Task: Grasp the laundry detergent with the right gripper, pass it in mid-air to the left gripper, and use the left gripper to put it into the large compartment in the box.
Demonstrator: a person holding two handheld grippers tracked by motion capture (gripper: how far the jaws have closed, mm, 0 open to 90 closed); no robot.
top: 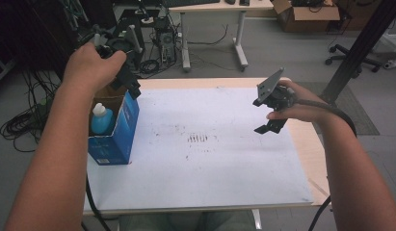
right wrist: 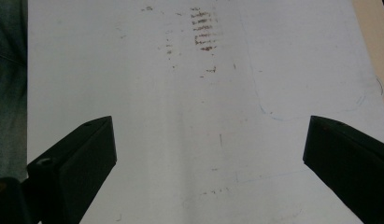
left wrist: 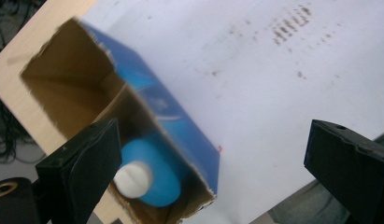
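Left gripper (left wrist: 213, 154) is wide open, holding nothing, and in its own view the two black jaws sit at the bottom corners with a big gap between them. It hangs above the box (top: 119, 126) at the left edge of the table (top: 224, 159). In the high view the hand (top: 92, 67) is up in the upper left of the frame, jaws pointing down at the box's far rim, not clearly touching it.

The box is blue cardboard, top flaps open, standing upright. Inside it is a bottle (left wrist: 154, 175), blue with a white cap (left wrist: 132, 179), sitting at the near end of the box. In the left gripper view it's at lower left, right beside the left jaw, and that frame is a bit blurry.

Right gripper (right wrist: 210, 172) is also spread open and empty, hovering over bare whiteboard at right centre of the high view (top: 271, 126), well apart from the box.

My guess is the step is getting the bottle out of the box. To do it well I'd centre the jaws over the cap first, since right now the bottle is off toward one jaw. Drop straight down without clipping the cardboard wall, grip the neck under the cap, and lift vertically. The right gripper could hold the box down so it doesn't tip or ride up.
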